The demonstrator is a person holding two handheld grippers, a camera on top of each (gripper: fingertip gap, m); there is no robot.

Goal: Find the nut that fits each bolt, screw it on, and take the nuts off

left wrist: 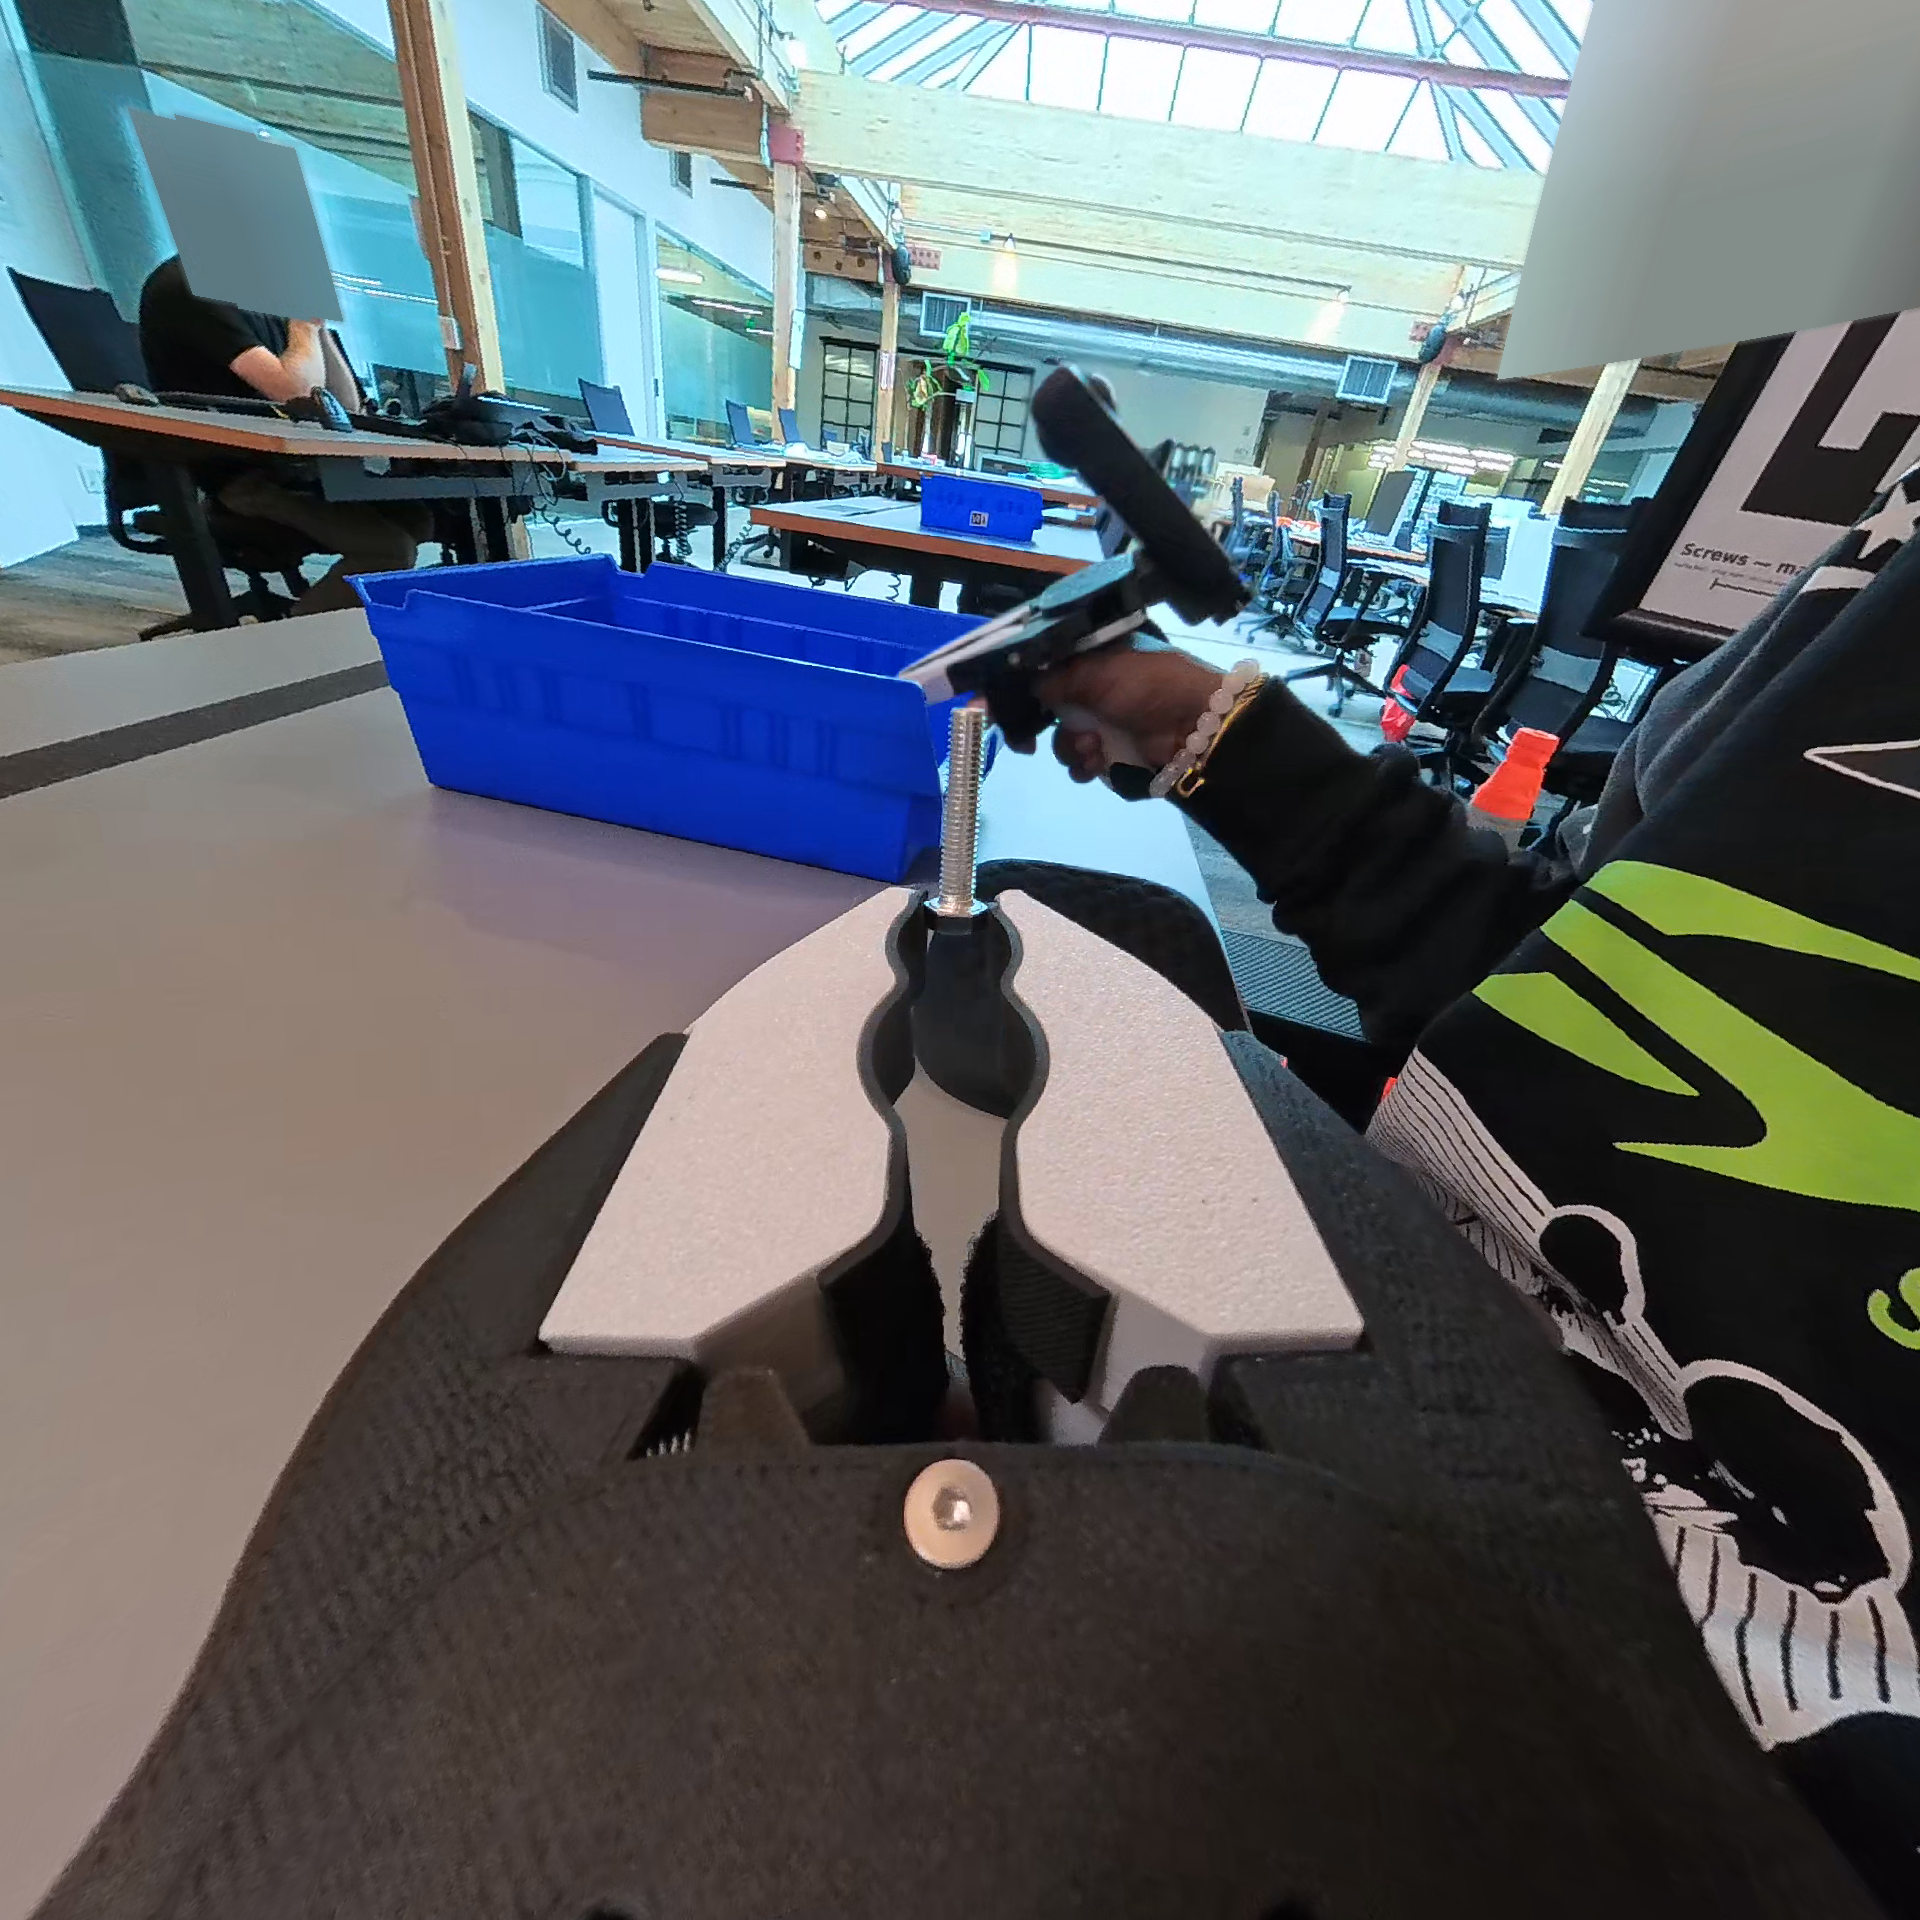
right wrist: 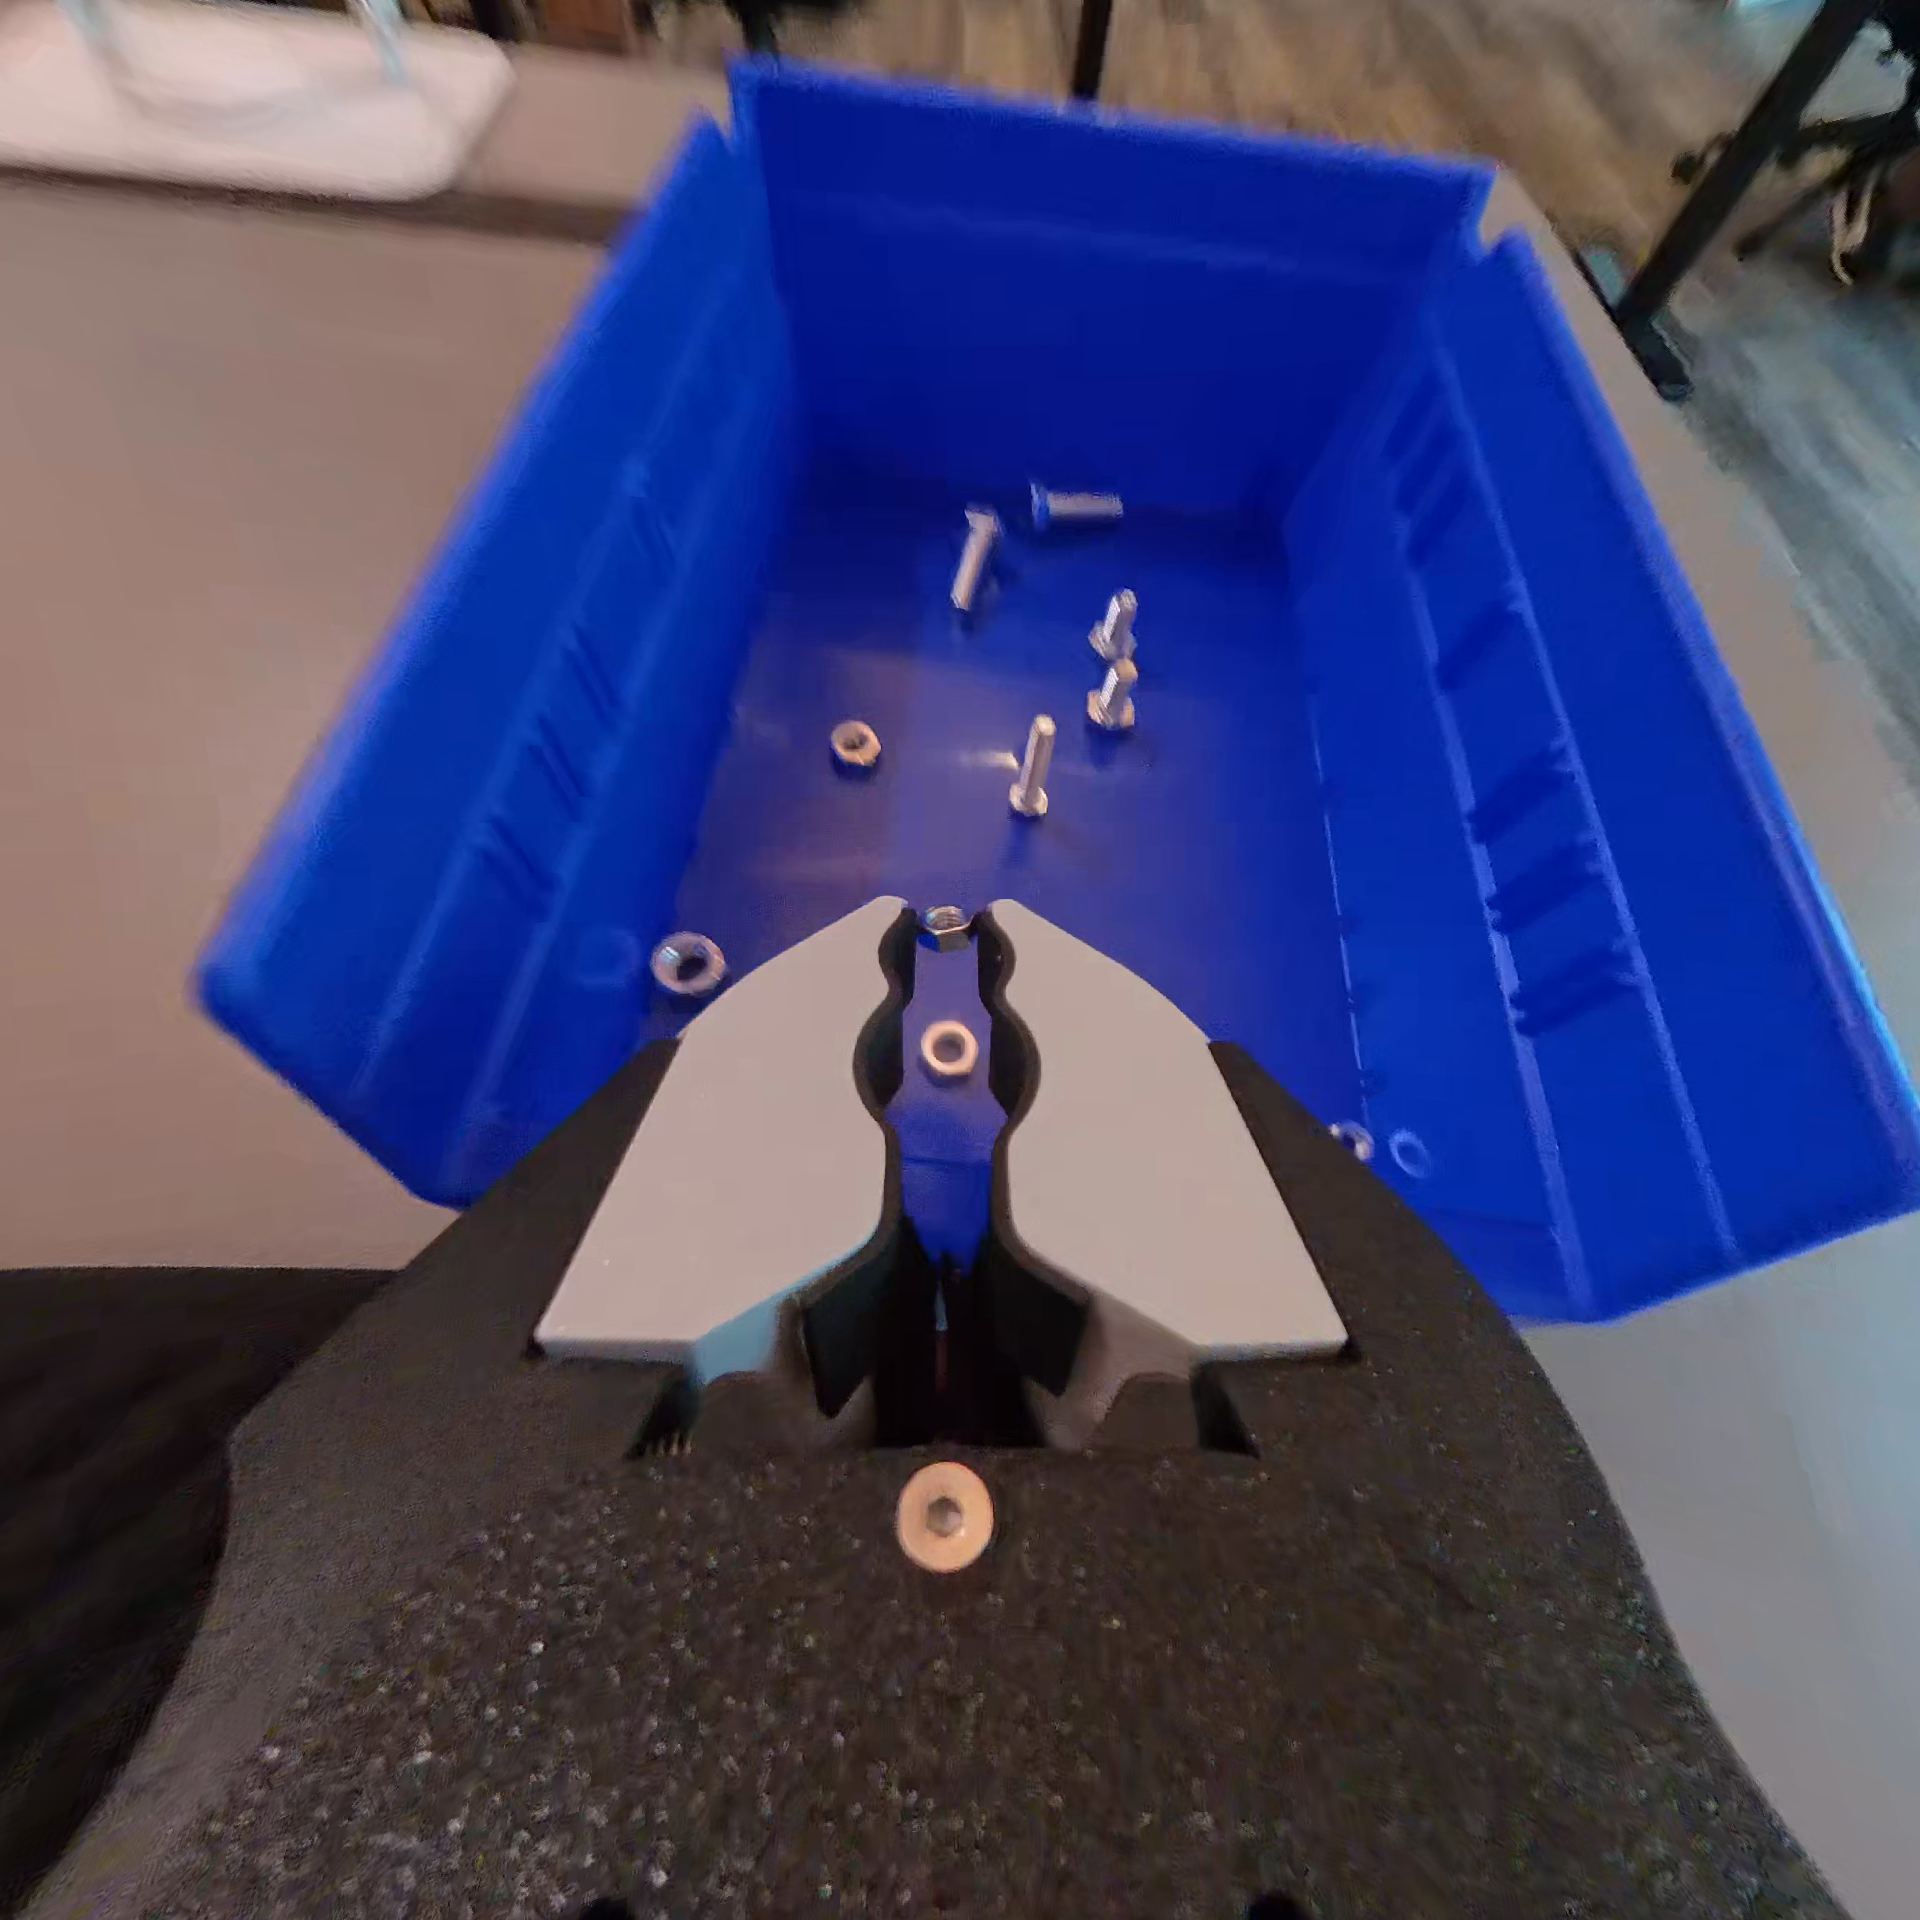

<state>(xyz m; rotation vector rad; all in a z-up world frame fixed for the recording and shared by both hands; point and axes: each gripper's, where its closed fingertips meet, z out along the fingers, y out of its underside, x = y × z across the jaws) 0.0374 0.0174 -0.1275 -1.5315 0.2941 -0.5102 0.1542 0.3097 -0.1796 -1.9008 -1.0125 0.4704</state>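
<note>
My left gripper [left wrist: 958, 912] is shut on the head of a silver bolt [left wrist: 961, 805], which stands upright with its thread pointing up, near the table's edge. My right gripper [right wrist: 945, 925] is inside the blue bin [right wrist: 499, 790] and is shut on a small silver hex nut [right wrist: 945, 923] at its fingertips. The right gripper also shows in the left wrist view [left wrist: 940, 675], just above and beyond the bolt's tip, over the bin [left wrist: 665, 707]. Several bolts [right wrist: 1032, 767] and loose nuts [right wrist: 856, 744] lie on the bin floor.
A grey table [left wrist: 260, 987] carries the bin. One nut [right wrist: 944, 1047] lies on the bin floor below my right fingers, another [right wrist: 686, 961] by the left wall. A person's sleeve [left wrist: 1351, 831] and torso fill the right side. Desks and chairs stand behind. Some 30 centimetres of space lies between my two pairs of fingers.
</note>
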